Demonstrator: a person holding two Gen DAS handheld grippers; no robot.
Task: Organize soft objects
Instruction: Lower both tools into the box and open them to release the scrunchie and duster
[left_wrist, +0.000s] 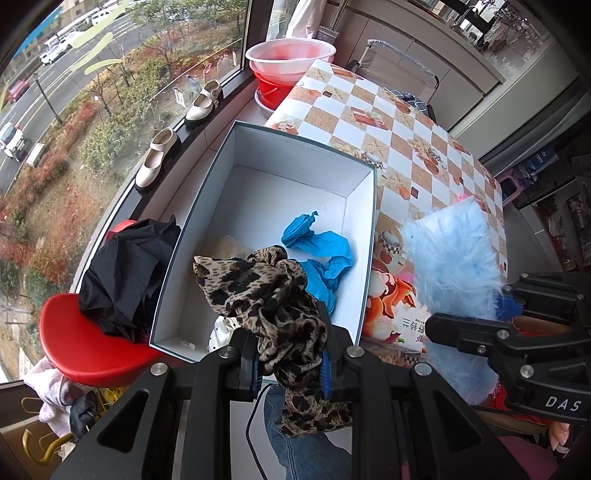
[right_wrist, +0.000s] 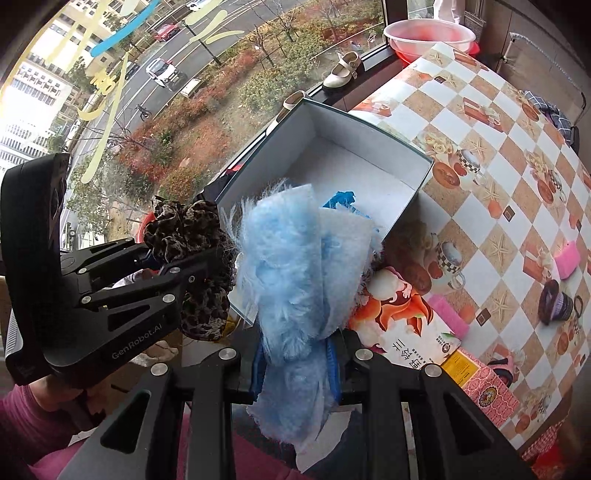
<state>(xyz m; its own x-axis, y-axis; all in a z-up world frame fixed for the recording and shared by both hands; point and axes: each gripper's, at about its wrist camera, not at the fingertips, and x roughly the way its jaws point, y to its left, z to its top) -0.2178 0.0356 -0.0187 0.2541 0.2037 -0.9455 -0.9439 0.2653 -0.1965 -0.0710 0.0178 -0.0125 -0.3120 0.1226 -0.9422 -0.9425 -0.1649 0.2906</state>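
My left wrist camera is looking forward and down along my left claw (left_wrist: 290, 363), sitting close over the open white box (left_wrist: 364, 236). My right wrist camera is looking from further right, along my right claw (right_wrist: 297, 363), facing the same box (right_wrist: 424, 173). Both are sharing the checkered tablecloth (left_wrist: 413, 122), the window and each other's claw.

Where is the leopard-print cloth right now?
The leopard cloth is clamped in the left gripper, hanging over the near end of the open box, just above the blue glove inside.
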